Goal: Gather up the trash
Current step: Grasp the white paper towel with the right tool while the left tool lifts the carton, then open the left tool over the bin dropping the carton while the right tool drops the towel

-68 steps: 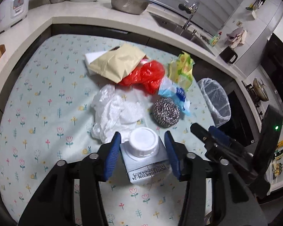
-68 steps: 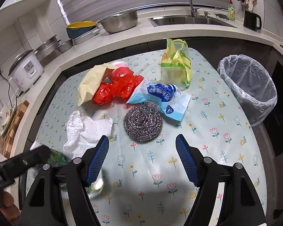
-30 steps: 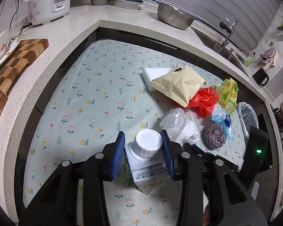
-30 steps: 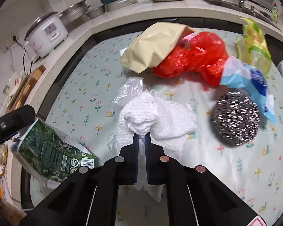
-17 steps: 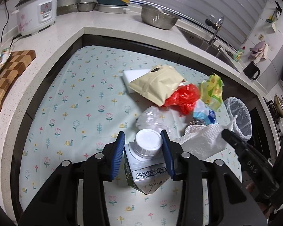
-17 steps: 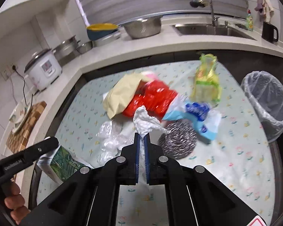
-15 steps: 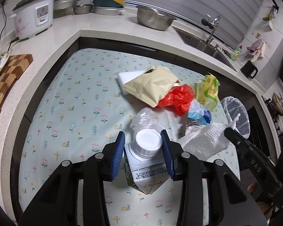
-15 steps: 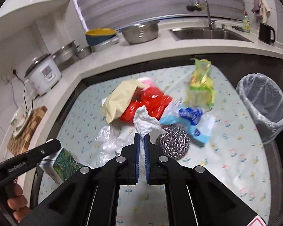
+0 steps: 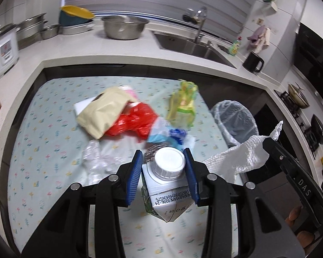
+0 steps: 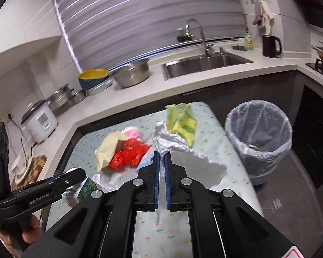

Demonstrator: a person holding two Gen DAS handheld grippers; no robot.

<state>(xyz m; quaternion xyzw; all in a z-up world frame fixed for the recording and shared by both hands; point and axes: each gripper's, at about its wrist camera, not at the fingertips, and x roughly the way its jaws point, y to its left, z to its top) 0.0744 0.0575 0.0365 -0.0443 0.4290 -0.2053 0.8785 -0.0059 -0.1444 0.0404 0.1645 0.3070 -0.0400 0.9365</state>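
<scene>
Left gripper (image 9: 163, 173): clamping the milk carton (image 9: 168, 190) above the table (image 9: 43, 150).
Right gripper (image 10: 161, 179): pinching the paper towel (image 10: 193, 161) nearly shut.
Bin (image 10: 259, 138): standing just beside the table's edge, seemingly unobstructed.

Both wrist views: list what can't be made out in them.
- Steel scourer, left wrist view: mostly hidden behind the carton and the left gripper.
- Red bag and blue wrapper, left wrist view: motion blur; print unreadable.
- Bin contents, right wrist view: too small to identify.
- Paper towel, right wrist view: lower end hidden by the right gripper.
</scene>
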